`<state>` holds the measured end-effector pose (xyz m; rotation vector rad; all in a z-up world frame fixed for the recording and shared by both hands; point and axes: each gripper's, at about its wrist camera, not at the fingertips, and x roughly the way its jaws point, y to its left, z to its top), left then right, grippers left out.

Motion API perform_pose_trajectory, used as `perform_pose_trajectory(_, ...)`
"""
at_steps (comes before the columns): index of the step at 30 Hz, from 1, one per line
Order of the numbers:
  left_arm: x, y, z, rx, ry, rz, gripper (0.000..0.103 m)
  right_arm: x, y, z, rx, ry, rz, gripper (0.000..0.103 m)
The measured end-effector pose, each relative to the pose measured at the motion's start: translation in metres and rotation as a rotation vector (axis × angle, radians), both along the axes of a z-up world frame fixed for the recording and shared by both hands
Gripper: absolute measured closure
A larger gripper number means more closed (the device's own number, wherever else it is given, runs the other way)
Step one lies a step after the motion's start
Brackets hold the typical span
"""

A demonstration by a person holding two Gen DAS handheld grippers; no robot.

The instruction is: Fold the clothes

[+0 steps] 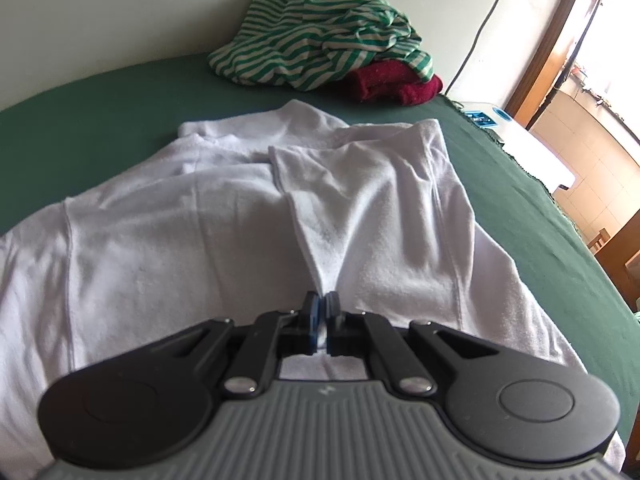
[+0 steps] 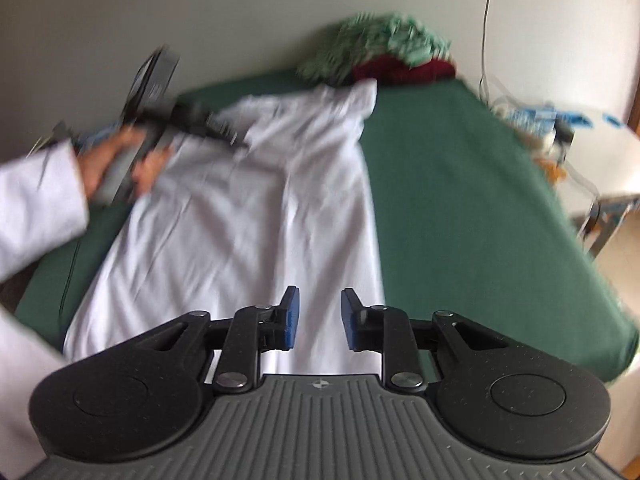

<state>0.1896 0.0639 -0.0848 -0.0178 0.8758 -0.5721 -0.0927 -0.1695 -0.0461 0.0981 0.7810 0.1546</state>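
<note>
Folding the white shirt [image 1: 168,240], which lies spread on the green bedcover [image 1: 540,208], with one flap [image 1: 360,200] already laid over its body.

My left gripper [image 1: 320,308] is closed on a pinch of white cloth from that flap; fabric shows between the pads, and a ridge of cloth runs up from them.

My right gripper [image 2: 319,322] hangs over the near hem with its jaws partly apart and nothing between them; the shirt lies beneath, not gripped.

My read: one side fold is in hand, the right end free, the left end not yet let go.

Next move, as I judge it: lay the left pinch flat, then take the hem for the next fold without dragging the flap askew.

Striped garment [image 1: 320,36] and dark red cloth [image 1: 396,82] wait at the far edge.

Writing: none legible. A small emblem on each gripper body, too small to read.
</note>
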Motion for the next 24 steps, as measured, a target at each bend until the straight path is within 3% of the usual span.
perform_pose_trajectory(3,0.003,0.011,0.005,-0.05,0.004,0.023,0.1,0.057,-0.019,0.019,0.033,-0.03,-0.008,0.07)
perform_pose_trajectory(5,0.007,0.019,0.008,-0.089,0.011,0.052,0.076,0.102,-0.023,0.027,0.091,-0.05,0.032,0.07)
perform_pose_trajectory(7,0.009,0.022,0.006,-0.112,0.025,0.083,0.074,0.147,-0.026,0.034,0.147,-0.069,0.072,0.07)
perform_pose_trajectory(12,0.0,0.006,-0.006,-0.092,0.055,0.12,0.067,0.274,0.013,0.014,0.101,-0.045,0.268,0.07)
perform_pose_trajectory(17,-0.006,-0.014,-0.011,-0.058,0.025,0.173,0.069,0.386,0.058,-0.029,0.08,0.066,0.375,0.07)
perform_pose_trajectory(21,-0.007,-0.023,-0.01,-0.062,0.014,0.213,0.077,0.42,0.081,-0.053,0.079,0.138,0.414,0.07)
perform_pose_trajectory(24,-0.009,-0.027,-0.01,-0.051,0.003,0.235,0.079,0.422,0.094,-0.06,0.015,0.159,0.451,0.07)
